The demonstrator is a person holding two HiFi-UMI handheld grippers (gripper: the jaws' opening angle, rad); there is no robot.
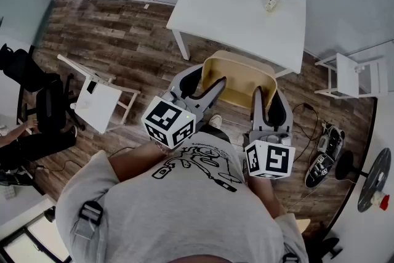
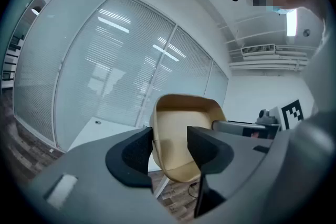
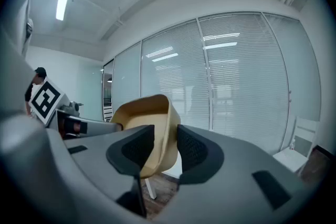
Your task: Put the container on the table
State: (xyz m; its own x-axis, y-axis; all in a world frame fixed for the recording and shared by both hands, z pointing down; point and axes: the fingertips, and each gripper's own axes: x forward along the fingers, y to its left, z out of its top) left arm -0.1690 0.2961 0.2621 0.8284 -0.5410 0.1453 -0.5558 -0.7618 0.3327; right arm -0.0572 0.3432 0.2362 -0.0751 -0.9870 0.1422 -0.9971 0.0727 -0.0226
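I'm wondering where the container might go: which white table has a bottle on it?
The big table straight ahead, beyond the container; the bottle stands near its right edge. The small table at left has none.

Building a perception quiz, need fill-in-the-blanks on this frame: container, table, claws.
1. The tan container is up in the air, not yet on the ___ table.
2. On that table's right part stands a small ___.
3. A wall of the container stands between the jaws of ___ claws: the right claw, shut on it, and the left claw, jaws wide.
Missing words: white; bottle; both.
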